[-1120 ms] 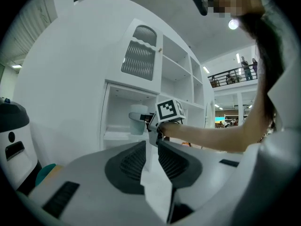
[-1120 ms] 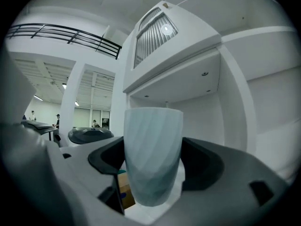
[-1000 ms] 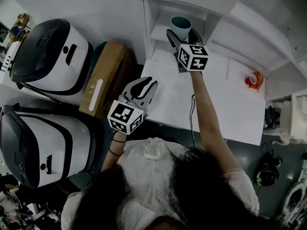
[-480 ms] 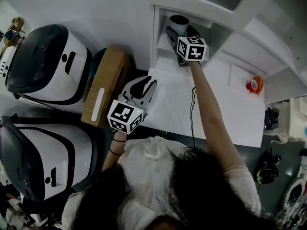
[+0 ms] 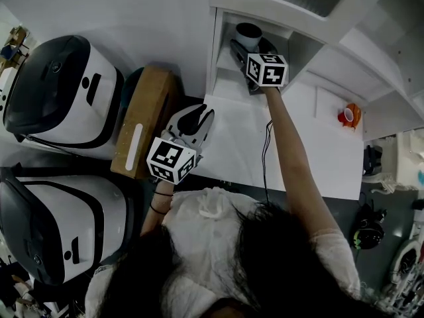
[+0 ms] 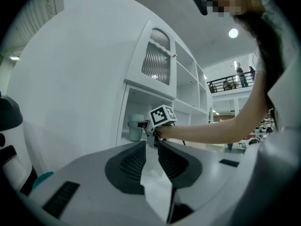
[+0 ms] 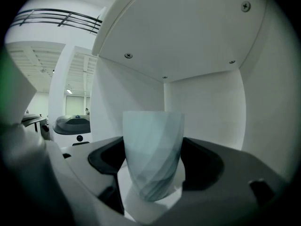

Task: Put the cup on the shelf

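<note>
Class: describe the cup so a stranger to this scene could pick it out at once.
Find the white shelf unit on the white counter, then its lowest open compartment at the left end. The cup is there, clamped between the right gripper's jaws: pale blue-grey, faceted and tapered, alone in there.

Left gripper (image 6: 151, 146), jaws narrowly apart, empty

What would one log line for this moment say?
right gripper: shut on cup | cup: inside shelf | left gripper: open, empty

White wall (image 5: 132, 5) far left — a white shelf unit (image 5: 344, 28) rises over the white table (image 5: 311, 151); grey floor (image 5: 391, 204) right, round ceiling light (image 6: 233, 33).
</note>
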`<state>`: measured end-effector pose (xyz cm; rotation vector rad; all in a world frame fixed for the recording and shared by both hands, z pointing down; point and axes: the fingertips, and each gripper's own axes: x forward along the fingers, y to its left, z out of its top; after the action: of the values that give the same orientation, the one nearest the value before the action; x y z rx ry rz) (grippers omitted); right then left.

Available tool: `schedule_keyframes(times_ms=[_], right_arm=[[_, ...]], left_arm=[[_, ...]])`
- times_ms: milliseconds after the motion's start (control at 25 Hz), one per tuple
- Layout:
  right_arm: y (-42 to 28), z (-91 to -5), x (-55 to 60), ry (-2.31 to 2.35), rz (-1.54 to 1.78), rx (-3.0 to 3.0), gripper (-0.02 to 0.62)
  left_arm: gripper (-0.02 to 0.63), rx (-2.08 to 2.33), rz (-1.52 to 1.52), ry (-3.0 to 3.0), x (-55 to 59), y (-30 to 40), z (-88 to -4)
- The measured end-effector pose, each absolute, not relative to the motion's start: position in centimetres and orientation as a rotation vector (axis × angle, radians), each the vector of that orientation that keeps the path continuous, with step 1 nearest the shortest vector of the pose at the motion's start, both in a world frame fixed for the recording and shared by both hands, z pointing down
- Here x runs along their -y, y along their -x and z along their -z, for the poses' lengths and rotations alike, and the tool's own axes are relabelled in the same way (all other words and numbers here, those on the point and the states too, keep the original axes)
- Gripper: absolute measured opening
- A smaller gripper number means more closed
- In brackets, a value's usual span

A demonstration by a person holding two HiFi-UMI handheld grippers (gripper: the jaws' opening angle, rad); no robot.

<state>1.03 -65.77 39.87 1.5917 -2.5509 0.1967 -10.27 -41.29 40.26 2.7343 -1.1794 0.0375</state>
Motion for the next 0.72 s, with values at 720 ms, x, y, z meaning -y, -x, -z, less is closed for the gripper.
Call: schedule_keyframes(times_ms=[720], right_arm=[[-1.6,-42.2,64.1,-1.532,-0.312,2.478,0.35]], left_arm=[[0.091,1.217,-0.007,-2.701,40.8,11.1,-40.4]])
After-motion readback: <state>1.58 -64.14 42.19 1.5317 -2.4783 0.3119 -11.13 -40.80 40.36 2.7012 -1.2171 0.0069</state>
